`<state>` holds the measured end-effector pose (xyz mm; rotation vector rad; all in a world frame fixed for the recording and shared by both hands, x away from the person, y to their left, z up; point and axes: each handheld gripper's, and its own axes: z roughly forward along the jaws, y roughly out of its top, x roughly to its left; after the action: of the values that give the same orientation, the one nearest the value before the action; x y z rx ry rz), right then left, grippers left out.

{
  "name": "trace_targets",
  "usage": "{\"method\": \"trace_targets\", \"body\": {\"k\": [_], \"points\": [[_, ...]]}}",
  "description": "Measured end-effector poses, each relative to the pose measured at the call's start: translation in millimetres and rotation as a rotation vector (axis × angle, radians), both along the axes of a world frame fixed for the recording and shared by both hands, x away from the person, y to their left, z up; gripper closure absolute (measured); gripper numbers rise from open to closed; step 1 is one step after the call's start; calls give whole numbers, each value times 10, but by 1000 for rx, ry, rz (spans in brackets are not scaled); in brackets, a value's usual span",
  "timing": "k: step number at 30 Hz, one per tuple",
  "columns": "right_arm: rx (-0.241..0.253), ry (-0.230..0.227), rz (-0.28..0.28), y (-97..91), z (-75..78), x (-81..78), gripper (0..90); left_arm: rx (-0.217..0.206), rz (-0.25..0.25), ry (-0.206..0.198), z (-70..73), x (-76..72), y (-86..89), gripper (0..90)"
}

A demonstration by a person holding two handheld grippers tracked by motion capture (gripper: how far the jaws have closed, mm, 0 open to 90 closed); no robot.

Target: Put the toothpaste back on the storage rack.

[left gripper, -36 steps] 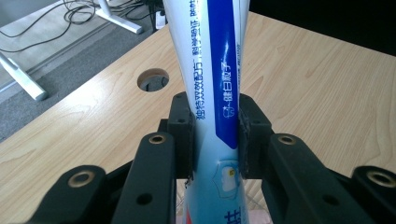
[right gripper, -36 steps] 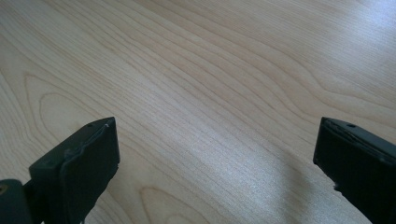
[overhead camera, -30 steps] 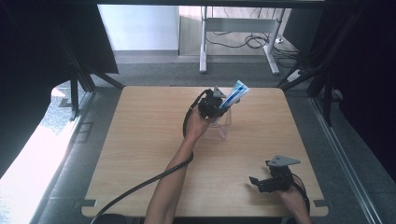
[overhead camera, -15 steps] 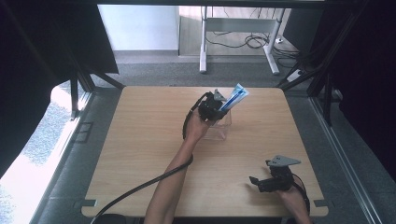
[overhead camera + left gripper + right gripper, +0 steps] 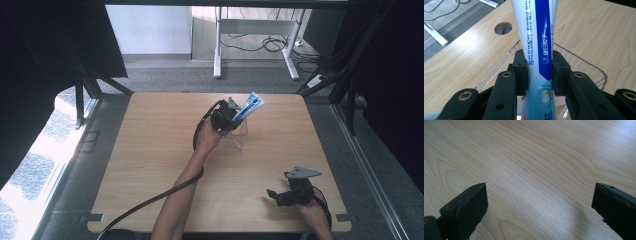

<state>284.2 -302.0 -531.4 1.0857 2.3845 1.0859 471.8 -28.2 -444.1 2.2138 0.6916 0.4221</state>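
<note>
Pinching a white-and-blue toothpaste tube (image 5: pixel 537 50) between its two black pads, the left gripper (image 5: pixel 539 72) holds it over a clear plastic holder (image 5: pixel 235 135) that stands toward the far middle of the wooden table (image 5: pixel 150 165); in the left gripper view the pads press on both flanks of the tube, and the tube's lower end hangs inside the holder's transparent rim (image 5: pixel 584 62), though whether it touches the bottom I cannot tell; the tube's long axis runs steeply up and away from the fingers, and in the high view its crimped end (image 5: pixel 252 102) leans up and to the right, above the holder; the coming move, as I judge it, turns on that one relation, the tube lying straight down between the pads and into the container beneath, so that a release would seem to let it settle and lean on the rim; the left hand (image 5: pixel 207 140) is the one at the tube, while the right gripper (image 5: pixel 280 196) rests well apart at the near right corner of the table, its jaws spread wide over bare wood with nothing between them; counted, there is one tube, one holder, two grippers, and one round cable hole (image 5: pixel 503 27) in the tabletop beyond the holder.
</note>
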Motion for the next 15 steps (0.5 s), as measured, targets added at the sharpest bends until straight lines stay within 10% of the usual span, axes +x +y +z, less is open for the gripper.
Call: {"method": "trace_targets", "body": {"k": [15], "points": [[-9,4,5,10,-10,1,5,27,2,29,-23,-65,37,681]]}}
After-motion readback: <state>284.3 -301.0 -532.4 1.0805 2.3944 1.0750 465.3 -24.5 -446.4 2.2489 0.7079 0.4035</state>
